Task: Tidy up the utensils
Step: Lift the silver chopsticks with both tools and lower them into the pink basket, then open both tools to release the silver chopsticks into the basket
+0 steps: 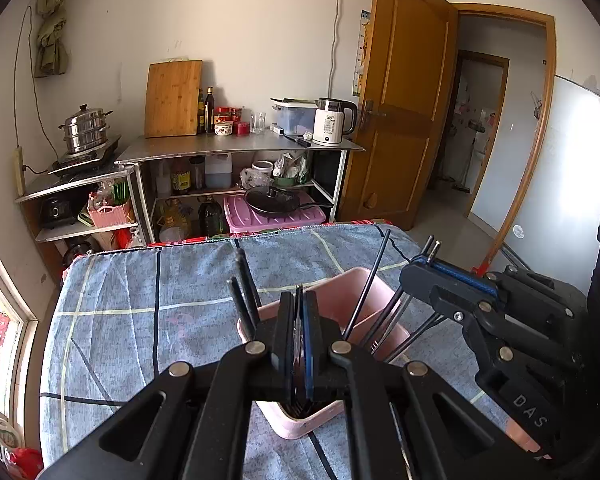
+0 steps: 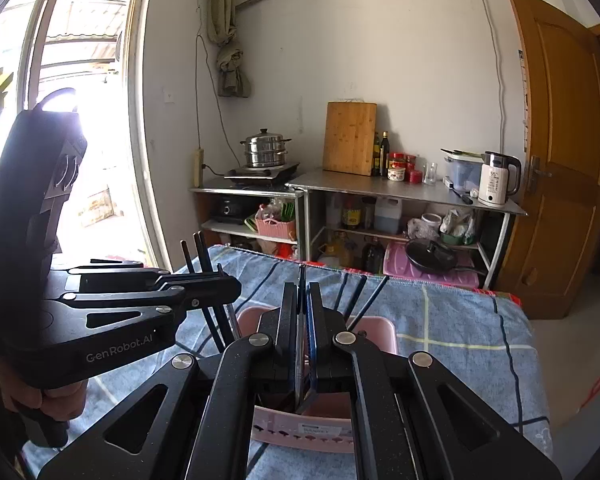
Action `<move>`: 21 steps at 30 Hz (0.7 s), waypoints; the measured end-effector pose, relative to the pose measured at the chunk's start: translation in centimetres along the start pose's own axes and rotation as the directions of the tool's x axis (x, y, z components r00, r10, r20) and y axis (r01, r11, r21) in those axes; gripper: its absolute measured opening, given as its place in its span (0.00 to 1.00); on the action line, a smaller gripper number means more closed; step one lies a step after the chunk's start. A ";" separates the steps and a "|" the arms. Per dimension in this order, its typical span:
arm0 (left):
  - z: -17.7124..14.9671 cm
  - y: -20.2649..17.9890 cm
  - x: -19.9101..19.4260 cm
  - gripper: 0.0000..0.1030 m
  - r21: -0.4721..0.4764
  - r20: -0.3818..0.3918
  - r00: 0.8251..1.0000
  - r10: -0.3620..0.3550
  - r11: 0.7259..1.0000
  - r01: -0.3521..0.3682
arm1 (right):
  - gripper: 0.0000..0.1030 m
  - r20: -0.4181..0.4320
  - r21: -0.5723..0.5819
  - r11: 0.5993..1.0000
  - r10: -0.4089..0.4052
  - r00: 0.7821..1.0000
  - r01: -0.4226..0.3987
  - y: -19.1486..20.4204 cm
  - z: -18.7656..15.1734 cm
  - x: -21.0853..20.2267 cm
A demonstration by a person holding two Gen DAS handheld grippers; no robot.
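while both tools sit over the pink utensil holder (image 1: 332, 312), my left gripper (image 1: 299, 300) has its jaws pressed together on a thin utensil (image 1: 299, 334) whose lower end drops into the holder; can't tell what kind. my right gripper (image 2: 301, 300) is likewise clamped on a slim metal utensil (image 2: 301, 280), tip poking above the pads, over the same holder. black chopsticks (image 1: 370, 280) lean in the holder, more black sticks (image 1: 244, 284) on its left side. holder stands on the blue checked tablecloth (image 1: 140, 320). steel shelving (image 1: 240, 146) with kettle (image 1: 332, 122) well beyond.
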State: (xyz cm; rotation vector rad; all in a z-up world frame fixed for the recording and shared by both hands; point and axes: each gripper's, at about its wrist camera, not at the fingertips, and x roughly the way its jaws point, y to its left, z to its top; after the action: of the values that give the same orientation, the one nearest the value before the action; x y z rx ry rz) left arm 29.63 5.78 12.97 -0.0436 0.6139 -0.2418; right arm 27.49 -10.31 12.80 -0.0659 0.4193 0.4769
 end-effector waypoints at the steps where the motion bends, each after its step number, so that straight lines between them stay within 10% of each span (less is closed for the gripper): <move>1: -0.1 0.0 0.0 0.04 0.001 -0.001 1.000 0.001 1.000 -0.001 | 0.04 -0.005 0.007 1.000 -0.002 1.000 0.002 -0.2 -0.1 0.1; 21: -1.1 -0.1 -1.8 0.17 -0.005 0.032 0.999 0.003 1.000 -0.003 | 0.09 0.001 0.038 0.999 -0.010 1.000 0.009 -1.6 -0.8 -2.1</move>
State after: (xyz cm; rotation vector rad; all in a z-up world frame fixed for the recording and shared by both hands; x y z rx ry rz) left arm 27.50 6.12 13.12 -0.0516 0.5824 -0.2365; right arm 26.26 -12.77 12.91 -0.0310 0.4262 0.4595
